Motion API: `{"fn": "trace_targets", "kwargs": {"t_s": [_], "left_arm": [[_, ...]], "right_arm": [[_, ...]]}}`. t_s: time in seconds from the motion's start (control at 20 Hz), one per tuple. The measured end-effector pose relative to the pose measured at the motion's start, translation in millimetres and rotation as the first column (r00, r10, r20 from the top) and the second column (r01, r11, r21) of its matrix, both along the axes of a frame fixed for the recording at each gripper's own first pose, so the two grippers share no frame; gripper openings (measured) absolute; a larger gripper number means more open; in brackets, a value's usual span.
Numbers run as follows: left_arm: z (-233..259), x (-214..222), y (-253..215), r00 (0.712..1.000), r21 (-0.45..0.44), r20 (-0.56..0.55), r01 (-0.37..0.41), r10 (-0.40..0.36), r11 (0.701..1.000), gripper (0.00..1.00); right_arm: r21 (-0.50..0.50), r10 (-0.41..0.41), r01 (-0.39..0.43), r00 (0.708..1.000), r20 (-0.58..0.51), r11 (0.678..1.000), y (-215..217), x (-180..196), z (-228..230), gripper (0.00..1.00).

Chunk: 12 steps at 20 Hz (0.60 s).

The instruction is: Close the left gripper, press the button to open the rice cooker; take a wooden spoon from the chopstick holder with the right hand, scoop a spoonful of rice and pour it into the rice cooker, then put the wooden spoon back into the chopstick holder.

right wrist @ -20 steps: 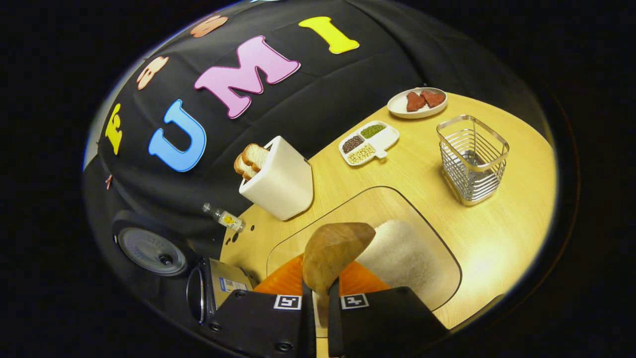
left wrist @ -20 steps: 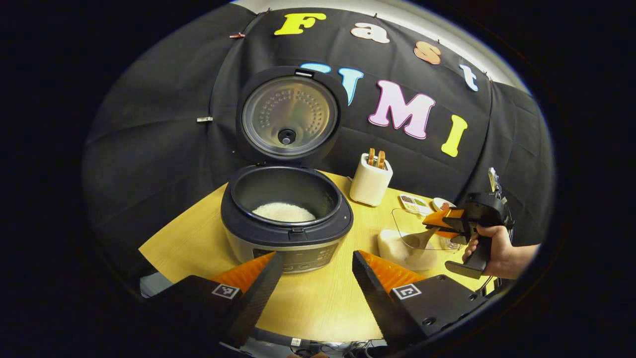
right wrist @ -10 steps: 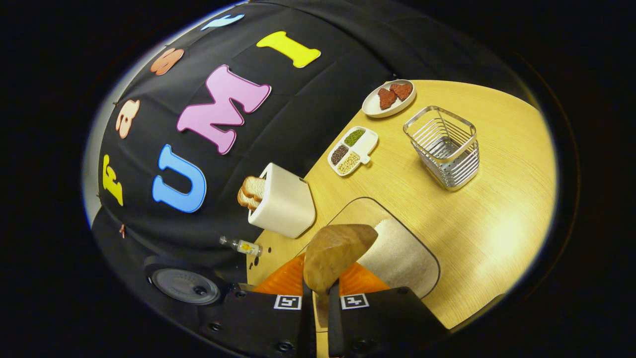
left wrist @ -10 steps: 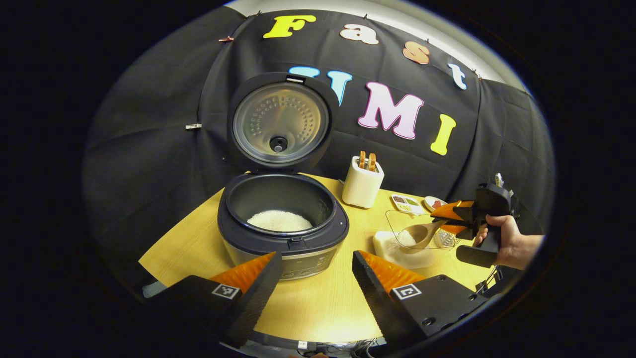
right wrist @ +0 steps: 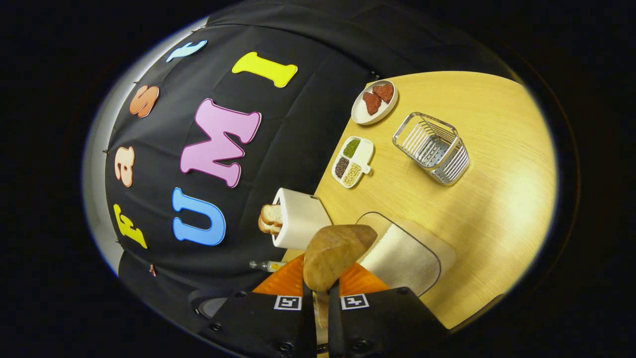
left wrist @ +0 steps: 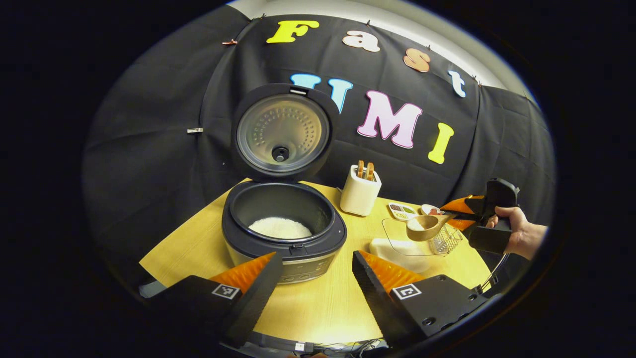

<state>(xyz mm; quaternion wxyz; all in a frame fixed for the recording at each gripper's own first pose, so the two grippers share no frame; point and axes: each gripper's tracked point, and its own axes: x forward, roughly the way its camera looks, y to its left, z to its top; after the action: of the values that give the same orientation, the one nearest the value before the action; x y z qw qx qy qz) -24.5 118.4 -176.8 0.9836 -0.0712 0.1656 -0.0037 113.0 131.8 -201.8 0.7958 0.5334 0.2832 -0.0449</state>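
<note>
- Rice cooker (left wrist: 283, 233) sits on the counter (left wrist: 318, 308) w/ lid (left wrist: 282, 130) swung fully up; button step looks done, and white rice lies in the inner pot.
- Left tool (left wrist: 313, 278) hangs low in front of the cooker, jaws spread wide, gripping nothing. Probably parked there so it stays out of the spoon's way.
- Right tool (left wrist: 459, 215), held by a hand (left wrist: 519, 233), is off to the cooker's right, above the clear rice tray (left wrist: 397, 246). In the right gripper view the right tool (right wrist: 321, 298) has both fingers pinched on the wooden spoon (right wrist: 335, 256) handle, bowl sticking out ahead.
- In the left gripper view the wooden spoon (left wrist: 427, 226) is roughly level w/ the bowl opening facing up, which would keep grains from sliding off. Whether it carries rice: can't tell, too small.
- Clear rice tray (right wrist: 402, 256) w/ its white heap lies just under and beyond the spoon in the right gripper view, so the spoon is at the scoop spot, well apart from the cooker.
- Wire chopstick holder (right wrist: 432, 148) stands empty farther back on the counter, near the divided bean dish (right wrist: 353, 161) and small plate (right wrist: 374, 102); the spoon goes back there last.
- White toaster (right wrist: 300, 219) w/ bread sits between tray and cooker; a carry across should clear it.
- Judgement: mid-task, at the scoop/lift stage; pour and return still to do.
</note>
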Motion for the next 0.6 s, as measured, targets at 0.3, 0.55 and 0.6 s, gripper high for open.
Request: {"fn": "trace_targets", "kwargs": {"t_s": [0.3,0.55,0.6], "left_arm": [[5.6,-12.9,13.3,0.999,0.013,0.023,-0.039,0.039,0.999,0.95],[0.7,-19.9,30.8,0.997,0.018,0.027,-0.073,0.072,0.997,0.96],[0.1,-21.2,38.0,0.996,0.025,0.028,-0.085,0.084,0.996,0.96]], "right_arm": [[0.023,0.122,-0.123,0.990,0.072,0.992,64.6,17.1,42.9,0.14],[0.073,0.211,-0.219,0.972,0.100,0.973,130.8,25.3,63.8,0.13],[0.084,0.229,-0.237,0.969,0.096,0.968,144.8,26.1,66.4,0.13]]}}
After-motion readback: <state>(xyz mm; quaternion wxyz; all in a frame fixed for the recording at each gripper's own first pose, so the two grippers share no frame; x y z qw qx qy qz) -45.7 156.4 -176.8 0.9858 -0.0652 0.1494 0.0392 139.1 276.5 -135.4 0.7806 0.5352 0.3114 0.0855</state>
